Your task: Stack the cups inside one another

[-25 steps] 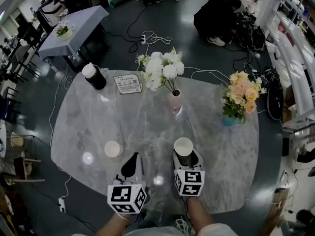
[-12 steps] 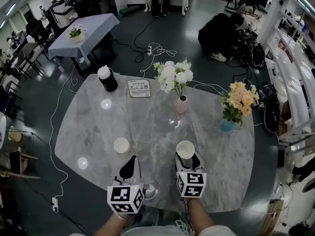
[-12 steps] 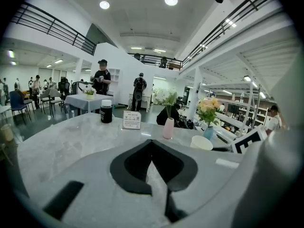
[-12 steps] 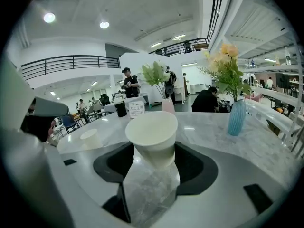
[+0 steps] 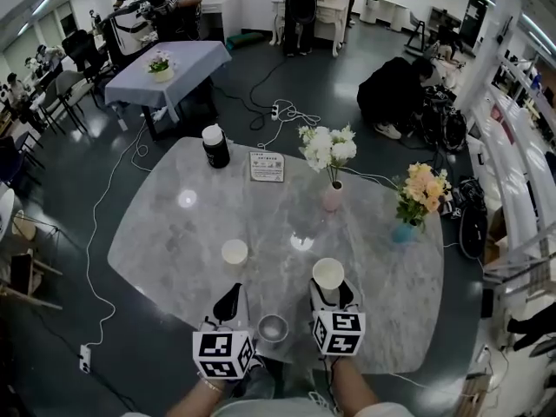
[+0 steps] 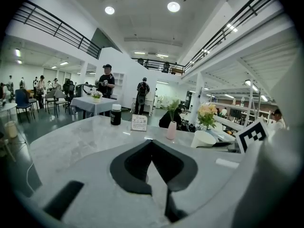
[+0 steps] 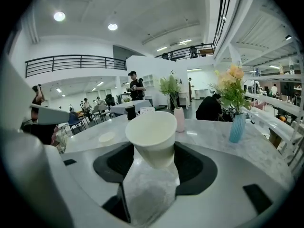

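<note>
A white paper cup (image 5: pixel 327 274) stands upright between the jaws of my right gripper (image 5: pixel 330 292), which is shut on it just above the table's near edge. In the right gripper view the same cup (image 7: pixel 152 137) fills the gap between the jaws of the right gripper (image 7: pixel 152 152). A second white cup (image 5: pixel 234 251) stands alone on the grey marble table (image 5: pixel 174 233), ahead of my left gripper (image 5: pixel 228 301); that cup (image 7: pixel 106 137) also shows at the left. The left gripper (image 6: pixel 152 148) is shut with nothing in it.
At the table's far side are a black bottle with a white lid (image 5: pixel 215 146) and a sign card (image 5: pixel 267 166). A pink vase of white flowers (image 5: pixel 333 196) stands mid-table, a blue vase of peach flowers (image 5: pixel 402 230) at the right. Cables and people lie beyond.
The view has drawn back from the table, so both grippers now sit nearer its front edge. The right gripper still holds its cup; the loose cup has not moved on the table.
</note>
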`<state>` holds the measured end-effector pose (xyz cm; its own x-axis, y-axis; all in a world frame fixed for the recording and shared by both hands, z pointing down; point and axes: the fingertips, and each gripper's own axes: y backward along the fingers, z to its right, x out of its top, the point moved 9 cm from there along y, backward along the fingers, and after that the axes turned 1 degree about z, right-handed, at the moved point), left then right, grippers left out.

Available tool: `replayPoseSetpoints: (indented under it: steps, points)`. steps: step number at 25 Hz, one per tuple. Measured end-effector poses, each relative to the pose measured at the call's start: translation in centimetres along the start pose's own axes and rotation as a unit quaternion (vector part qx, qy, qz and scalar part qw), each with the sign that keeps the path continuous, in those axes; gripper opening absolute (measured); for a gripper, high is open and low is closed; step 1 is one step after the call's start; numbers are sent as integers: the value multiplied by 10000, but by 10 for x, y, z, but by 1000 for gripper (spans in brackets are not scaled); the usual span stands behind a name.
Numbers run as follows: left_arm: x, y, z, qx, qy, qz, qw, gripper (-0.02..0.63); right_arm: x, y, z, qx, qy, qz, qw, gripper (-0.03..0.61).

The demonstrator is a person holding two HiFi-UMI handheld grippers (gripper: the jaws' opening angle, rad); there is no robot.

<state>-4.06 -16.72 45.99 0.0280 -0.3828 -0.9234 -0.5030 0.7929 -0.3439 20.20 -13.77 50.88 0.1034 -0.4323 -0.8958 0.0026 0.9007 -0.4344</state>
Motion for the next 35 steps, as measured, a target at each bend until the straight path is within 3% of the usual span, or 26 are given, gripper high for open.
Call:
replayPoseSetpoints:
  steps: [11,22,35]
  points:
    - [-15,52,-23,-101,49,91,9999,-3,0,41,-60,214,170,171,9995,241]
    - [-32,76,-24,-262,121,-8,9996,-3,-10,75,-93,333,132,207,9991,241]
    - [-55,100,5,164,170,-108,9997,-3,-19,97,-95,1012,135,178,9946,241]
